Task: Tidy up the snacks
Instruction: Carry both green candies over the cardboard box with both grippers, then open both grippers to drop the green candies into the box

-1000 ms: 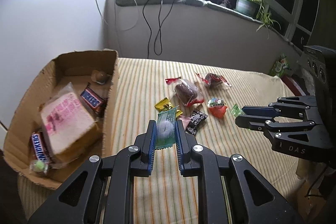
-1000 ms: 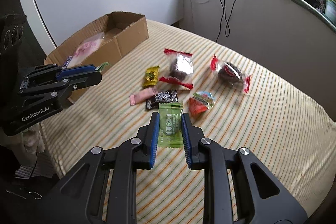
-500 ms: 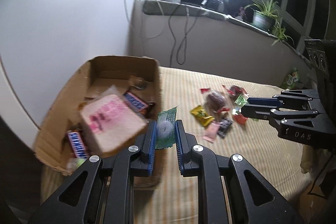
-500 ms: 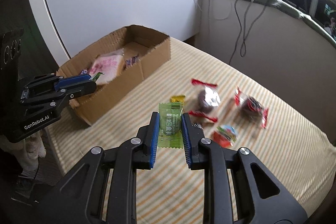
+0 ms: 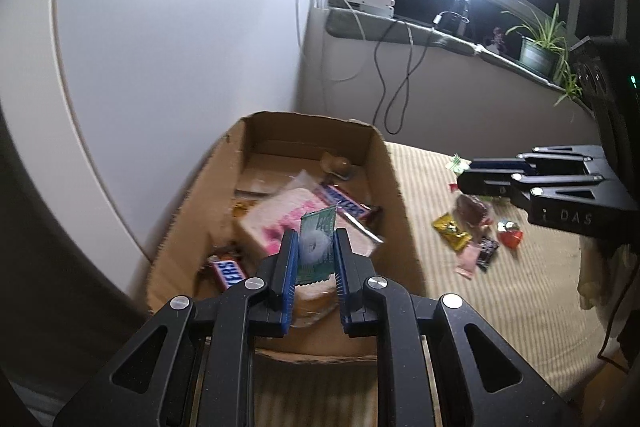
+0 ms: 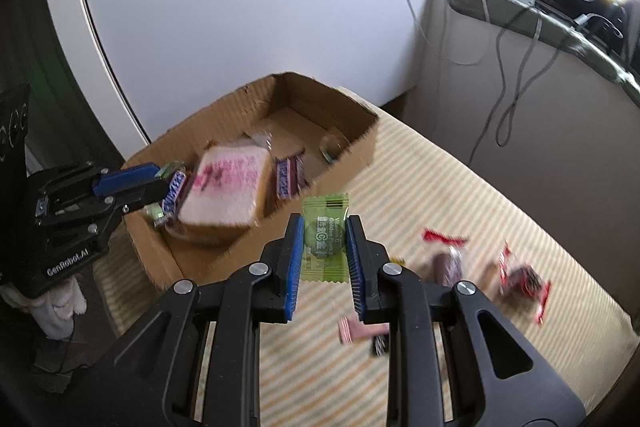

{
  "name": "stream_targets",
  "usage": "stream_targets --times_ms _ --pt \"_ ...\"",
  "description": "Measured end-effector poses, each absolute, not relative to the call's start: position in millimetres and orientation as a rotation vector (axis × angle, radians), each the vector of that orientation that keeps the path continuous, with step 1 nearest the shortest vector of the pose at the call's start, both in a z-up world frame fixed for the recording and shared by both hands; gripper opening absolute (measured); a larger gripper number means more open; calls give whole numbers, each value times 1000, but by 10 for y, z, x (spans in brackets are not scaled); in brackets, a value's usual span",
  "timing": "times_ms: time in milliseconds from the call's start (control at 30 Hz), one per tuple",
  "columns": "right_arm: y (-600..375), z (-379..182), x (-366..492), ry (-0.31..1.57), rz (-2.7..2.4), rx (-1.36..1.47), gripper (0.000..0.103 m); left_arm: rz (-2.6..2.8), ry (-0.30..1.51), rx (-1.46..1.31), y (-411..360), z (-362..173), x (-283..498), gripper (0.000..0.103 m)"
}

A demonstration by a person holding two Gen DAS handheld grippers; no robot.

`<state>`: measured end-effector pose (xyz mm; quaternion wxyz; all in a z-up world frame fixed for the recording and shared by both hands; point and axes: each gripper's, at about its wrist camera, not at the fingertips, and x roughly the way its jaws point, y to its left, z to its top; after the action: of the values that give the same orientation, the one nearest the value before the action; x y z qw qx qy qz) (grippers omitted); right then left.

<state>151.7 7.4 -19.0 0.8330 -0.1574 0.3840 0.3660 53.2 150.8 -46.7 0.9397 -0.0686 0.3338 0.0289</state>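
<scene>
R gripper (image 6: 322,242) w/ green candy (image 6: 323,237); label only R view.

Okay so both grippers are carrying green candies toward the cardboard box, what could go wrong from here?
1. The right gripper holds its green candy short of the cardboard box wall; released now, it would likely land on the striped cloth.
2. The left gripper's candy hangs above the bulky bread packet and might slide off unpredictably.

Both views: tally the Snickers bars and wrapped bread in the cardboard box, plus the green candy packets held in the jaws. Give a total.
Snickers bars: 2
wrapped bread: 1
green candy packets, one per gripper: 2
Total: 5
</scene>
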Motion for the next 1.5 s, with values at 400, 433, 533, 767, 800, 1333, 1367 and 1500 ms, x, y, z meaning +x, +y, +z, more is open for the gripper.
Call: stream_targets --times_ms 400,433,533,767,800,1333,1367,1500 --pt "687 -213 1783 799 844 -370 22 110 688 -131 1707 -515 599 16" --pt "724 -226 1800 800 848 -373 22 112 689 -130 1715 -520 603 16" --pt "847 -283 1874 810 857 -380 22 117 692 -126 1735 -528 621 16" --pt "996 -425 2074 846 859 -379 22 118 696 -120 1751 -544 648 16" --pt "1006 -442 2089 848 858 -378 22 117 696 -120 1751 -546 652 16" --pt "1122 -537 2169 866 870 -399 23 121 699 -107 1741 -549 692 17" --pt "1124 -533 2164 864 870 -402 24 121 700 -106 1741 -548 695 19" --pt "1119 -499 2133 845 863 -408 57 129 695 -104 1731 -543 680 39"
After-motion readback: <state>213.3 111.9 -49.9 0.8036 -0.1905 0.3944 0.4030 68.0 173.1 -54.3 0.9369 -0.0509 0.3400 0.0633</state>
